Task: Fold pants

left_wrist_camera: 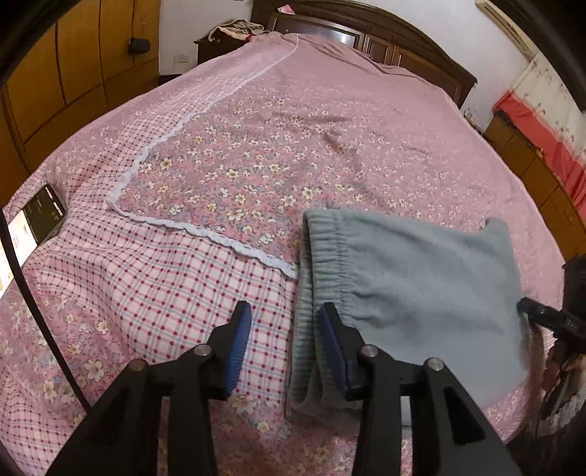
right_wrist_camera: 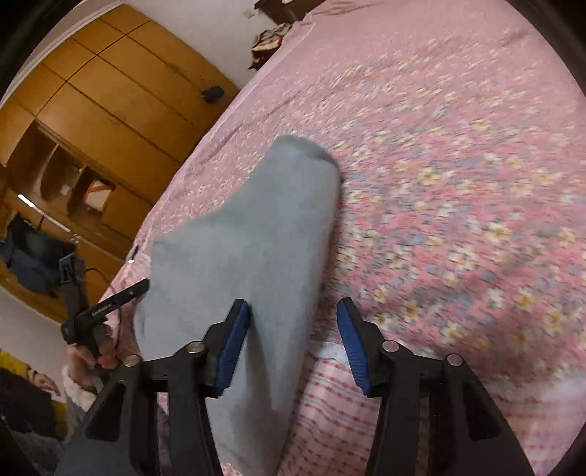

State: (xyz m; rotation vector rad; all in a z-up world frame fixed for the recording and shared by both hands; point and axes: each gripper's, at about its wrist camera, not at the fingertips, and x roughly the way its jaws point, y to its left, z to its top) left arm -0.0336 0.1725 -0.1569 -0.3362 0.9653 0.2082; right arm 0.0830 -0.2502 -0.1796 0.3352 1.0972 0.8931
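Grey-blue fleece pants lie folded on the pink bedspread, elastic waistband toward the left. My left gripper is open and empty just above the waistband's near end; its right finger overlaps the cloth. In the right wrist view the pants stretch away from the camera, and my right gripper is open with the cloth lying between and under its jaws, not pinched. The right gripper's tip also shows at the left wrist view's right edge. The left gripper shows in the right wrist view.
The floral and plaid bedspread covers a wide bed. A phone lies at its left edge with a black cable beside it. Wooden wardrobes stand left of the bed, a headboard at the far end.
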